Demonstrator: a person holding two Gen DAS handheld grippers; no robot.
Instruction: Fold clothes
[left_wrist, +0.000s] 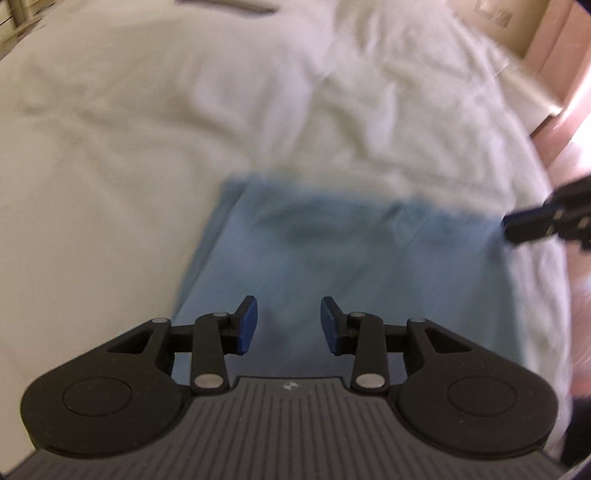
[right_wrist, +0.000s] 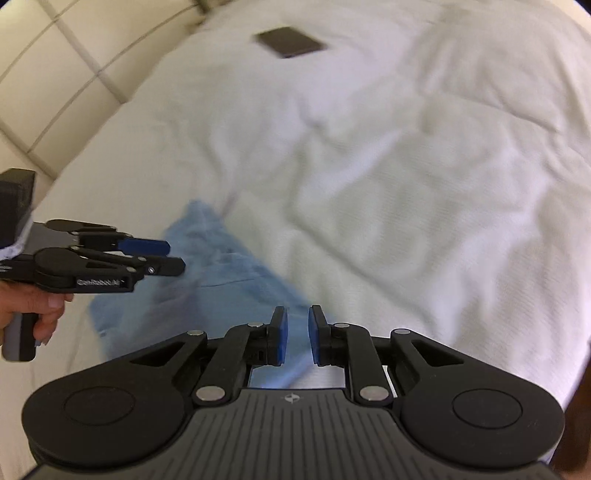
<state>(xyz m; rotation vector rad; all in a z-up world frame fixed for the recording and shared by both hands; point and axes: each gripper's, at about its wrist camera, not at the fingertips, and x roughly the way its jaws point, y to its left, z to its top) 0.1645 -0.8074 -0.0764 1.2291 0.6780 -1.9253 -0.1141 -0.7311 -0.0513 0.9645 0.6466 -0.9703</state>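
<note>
Rumpled white bed (right_wrist: 369, 166), light blue garment (left_wrist: 332, 266) flat on it, perhaps a dark tablet (right_wrist: 290, 41).

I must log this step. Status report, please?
Left gripper open, empty. Right gripper open, empty. Blue garment on white bed. Nothing blocking.

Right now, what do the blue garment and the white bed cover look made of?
Blue garment: thin woven cloth, probably cotton, matte, lying limp with soft creases. White bed cover: thicker, padded-looking fabric, matte, with puffy wrinkles. Blur hides the weave on both.
</note>
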